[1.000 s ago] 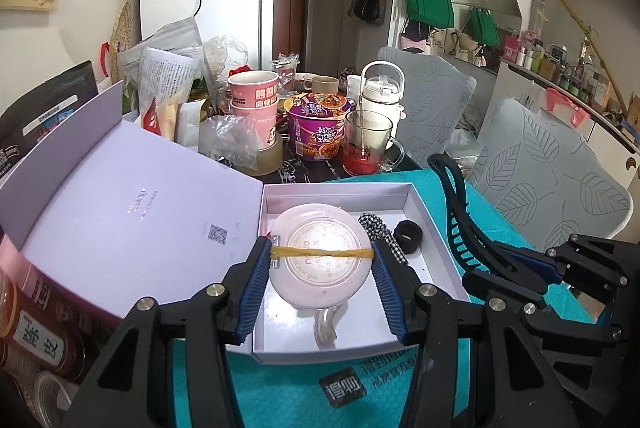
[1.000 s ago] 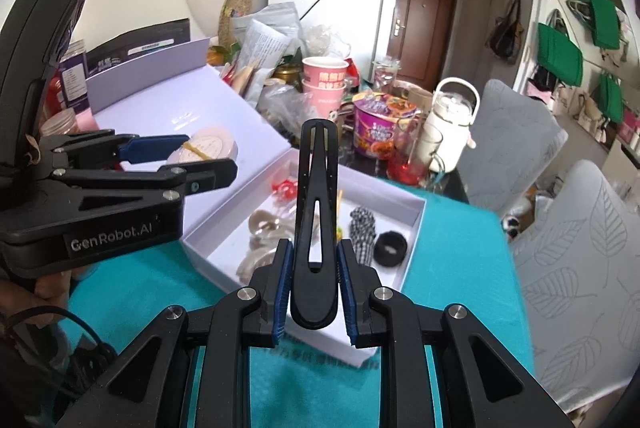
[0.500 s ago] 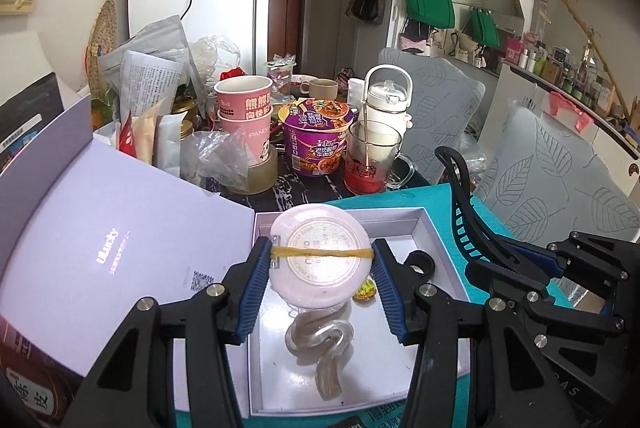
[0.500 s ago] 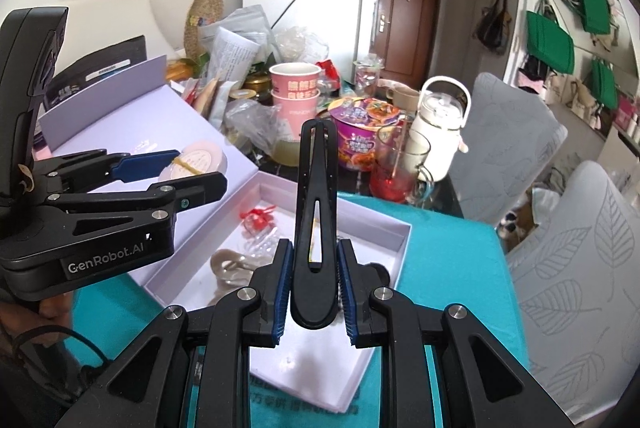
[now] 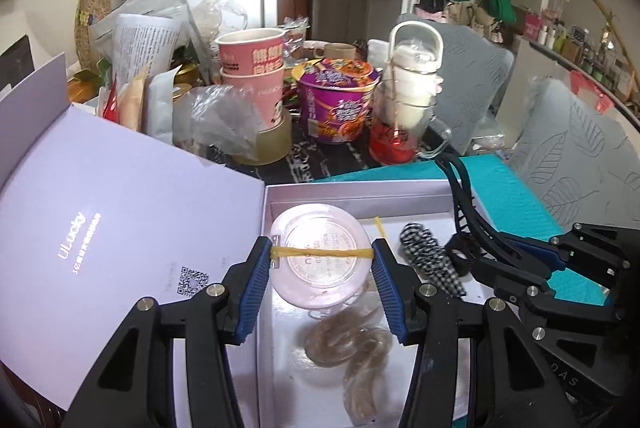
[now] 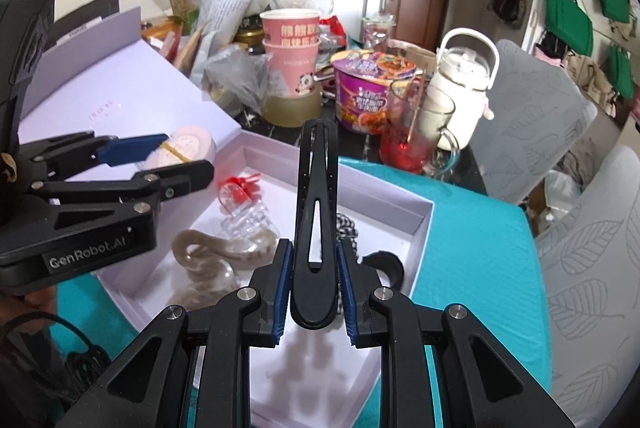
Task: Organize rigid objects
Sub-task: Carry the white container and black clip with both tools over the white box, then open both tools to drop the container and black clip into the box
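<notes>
- Left gripper [image 5: 322, 268] clamps a round pink container [image 5: 320, 255] banded with a yellow rubber band [image 5: 322, 251], held above the left end of the open white box [image 5: 352, 193].
- Right gripper [image 6: 314, 290] pinches a long black hair clip [image 6: 317, 212], held over the box's near edge.
- Inside the box: a beige coiled hair tie [image 5: 346, 342], a checked scrunchie [image 5: 430, 260], a black hair ring [image 6: 384, 262] and a clear clip with a red bow [image 6: 240, 202].
- Left of the box lies its lavender lid [image 5: 120, 228]; under it, a teal mat [image 6: 472, 240].
</notes>
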`<state>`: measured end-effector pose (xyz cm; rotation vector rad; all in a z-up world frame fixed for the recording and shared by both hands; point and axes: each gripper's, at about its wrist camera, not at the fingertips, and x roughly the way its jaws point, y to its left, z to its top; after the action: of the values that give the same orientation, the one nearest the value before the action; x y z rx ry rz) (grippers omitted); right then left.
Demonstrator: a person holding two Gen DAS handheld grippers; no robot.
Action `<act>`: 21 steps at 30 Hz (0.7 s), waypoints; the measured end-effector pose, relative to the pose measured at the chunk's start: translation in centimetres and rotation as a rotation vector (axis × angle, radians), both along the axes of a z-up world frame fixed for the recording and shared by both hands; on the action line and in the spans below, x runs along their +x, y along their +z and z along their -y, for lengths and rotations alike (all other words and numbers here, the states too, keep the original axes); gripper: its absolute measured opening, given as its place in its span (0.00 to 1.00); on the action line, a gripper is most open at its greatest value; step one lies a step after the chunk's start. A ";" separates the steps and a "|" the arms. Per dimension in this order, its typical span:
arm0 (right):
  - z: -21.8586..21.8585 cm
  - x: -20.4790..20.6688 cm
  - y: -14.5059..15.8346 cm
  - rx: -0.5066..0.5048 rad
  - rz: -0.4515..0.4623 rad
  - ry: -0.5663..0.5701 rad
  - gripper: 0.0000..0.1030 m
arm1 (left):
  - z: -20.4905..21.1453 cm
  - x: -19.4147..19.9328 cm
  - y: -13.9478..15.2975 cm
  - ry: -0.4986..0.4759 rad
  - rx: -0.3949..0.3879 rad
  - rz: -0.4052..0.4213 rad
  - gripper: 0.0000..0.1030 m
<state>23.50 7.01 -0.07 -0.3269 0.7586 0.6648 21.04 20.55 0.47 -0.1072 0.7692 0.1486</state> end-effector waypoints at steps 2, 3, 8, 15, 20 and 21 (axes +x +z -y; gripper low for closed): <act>-0.2 0.4 -0.7 -0.012 -0.011 0.000 0.22 | -0.1 0.4 -0.7 0.003 0.009 -0.020 0.49; -0.4 0.6 -1.1 -0.021 -0.017 0.002 0.22 | -0.2 0.6 -1.1 0.004 0.006 -0.031 0.49; -0.6 0.7 -2.1 -0.044 -0.042 0.011 0.22 | 0.0 1.3 -2.7 0.004 0.026 -0.082 0.49; -1.0 0.6 -2.9 -0.075 -0.047 0.017 0.22 | 0.6 1.9 -4.2 0.005 0.039 -0.149 0.49; -1.1 0.9 -3.6 -0.087 -0.068 0.013 0.22 | 0.6 2.3 -5.0 0.005 0.042 -0.180 0.49; -1.1 1.0 -3.8 -0.088 -0.072 0.011 0.22 | 0.6 2.4 -5.2 0.000 0.039 -0.191 0.49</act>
<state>24.48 8.10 -3.85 -0.3901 0.8568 0.6577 23.44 19.96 -4.75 -0.0566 0.9558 0.1759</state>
